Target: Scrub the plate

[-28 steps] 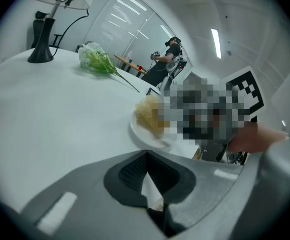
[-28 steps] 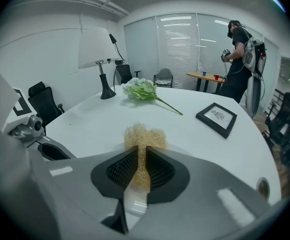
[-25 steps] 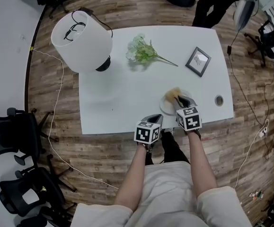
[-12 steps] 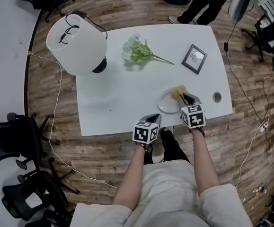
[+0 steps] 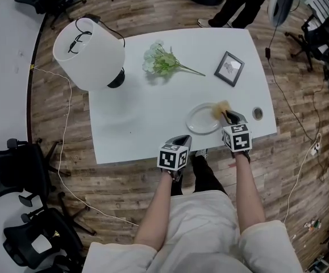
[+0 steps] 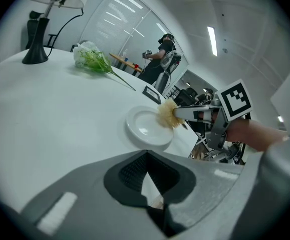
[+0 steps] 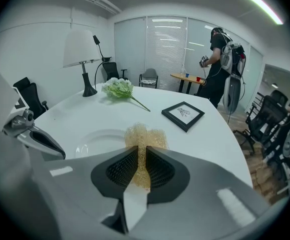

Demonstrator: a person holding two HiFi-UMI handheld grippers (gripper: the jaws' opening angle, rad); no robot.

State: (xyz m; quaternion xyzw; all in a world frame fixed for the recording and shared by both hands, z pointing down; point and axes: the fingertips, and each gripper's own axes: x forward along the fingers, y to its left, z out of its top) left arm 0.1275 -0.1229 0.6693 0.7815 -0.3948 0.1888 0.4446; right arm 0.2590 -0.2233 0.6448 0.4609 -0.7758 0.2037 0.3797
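Right now the white plate (image 5: 201, 120) sits on the white table (image 5: 141, 118) close to its near edge, toward the person's right. The right gripper (image 5: 229, 118) has its jaws pinched on a pale yellow mesh scourer (image 7: 143, 139), whose fluffy end pokes out past the jaw tips and sits over the plate's right rim; I can't tell whether it actually presses on the dish. The left gripper (image 6: 148, 154) hangs by the table's near edge, just left of the plate and apart from it, its jaws pressed together at the tips with nothing between them. Farther back on the table stand a lamp (image 5: 89, 50), a bunch of flowers (image 5: 161, 61) and a picture frame (image 5: 229, 68).
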